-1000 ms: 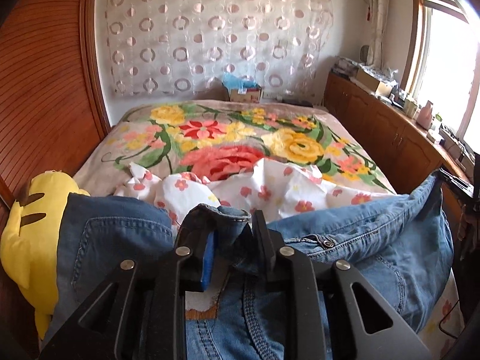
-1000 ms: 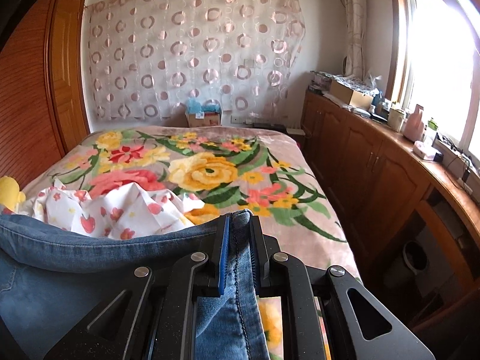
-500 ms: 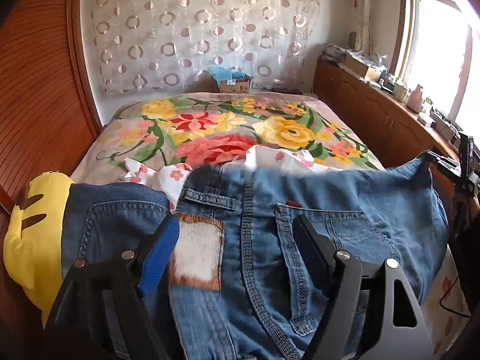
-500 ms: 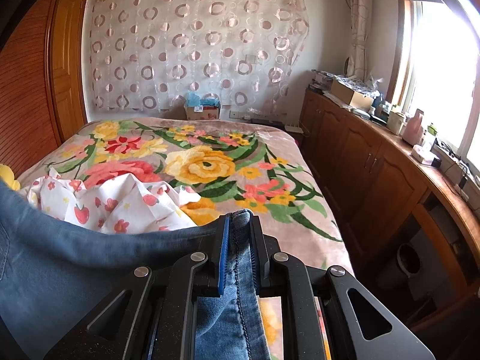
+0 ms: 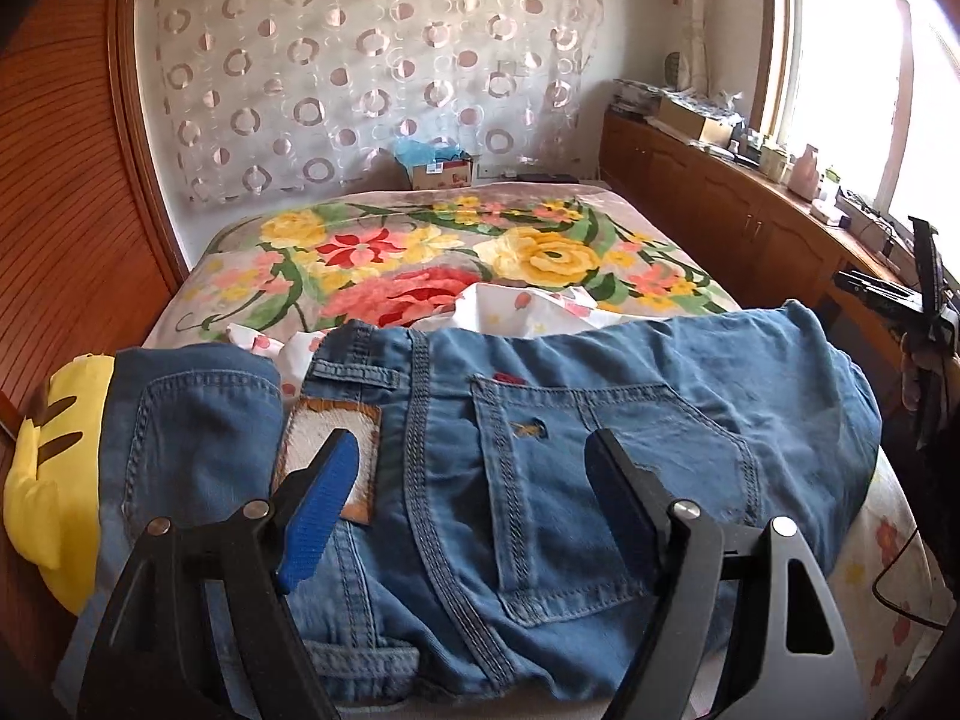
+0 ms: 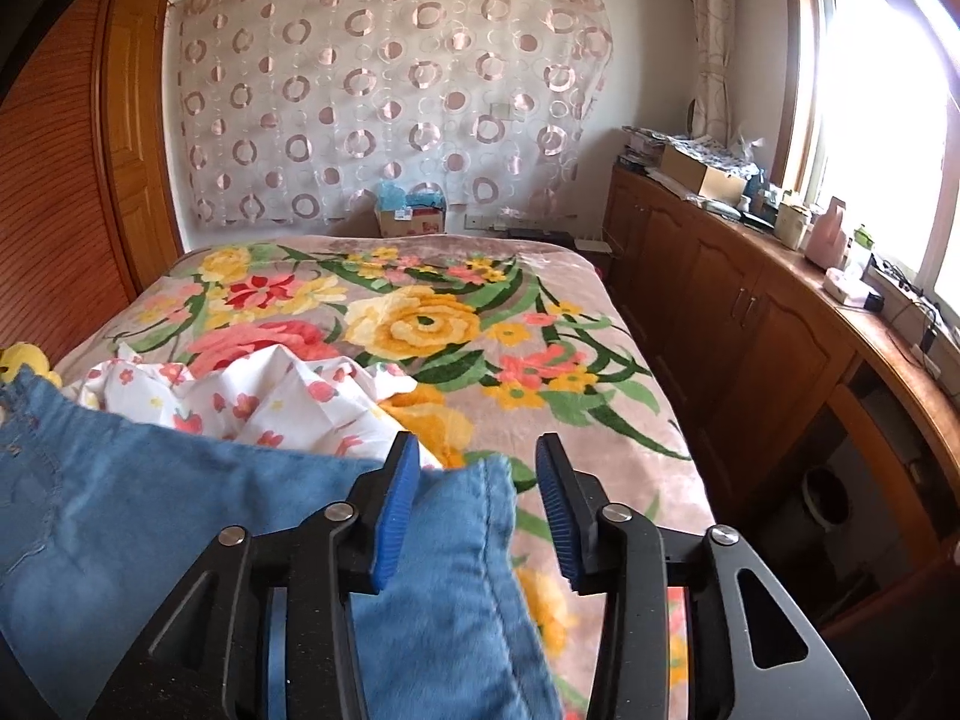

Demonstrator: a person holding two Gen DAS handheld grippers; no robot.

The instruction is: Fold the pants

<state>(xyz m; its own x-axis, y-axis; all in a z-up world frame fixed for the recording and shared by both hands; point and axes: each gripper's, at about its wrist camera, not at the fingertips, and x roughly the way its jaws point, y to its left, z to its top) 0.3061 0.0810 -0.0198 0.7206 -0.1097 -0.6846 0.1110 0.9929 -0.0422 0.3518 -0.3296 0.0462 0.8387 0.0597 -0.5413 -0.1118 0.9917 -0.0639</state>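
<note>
Both views show jeans (image 5: 540, 450) lying on the bed (image 5: 420, 252). Left wrist: the left tool (image 5: 474, 456) is spread wide above the back pocket, holding nothing. Right wrist: the right tool (image 6: 474, 474) stands parted, a jeans (image 6: 444, 540) fold loose between its pads.

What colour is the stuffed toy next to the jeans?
Yellow with dark stripes; the stuffed toy shows best in the left wrist view.

Floral bedspread (image 6: 420, 324); circle-patterned curtain (image 6: 390, 90); sunlit window (image 6: 870, 120).
</note>
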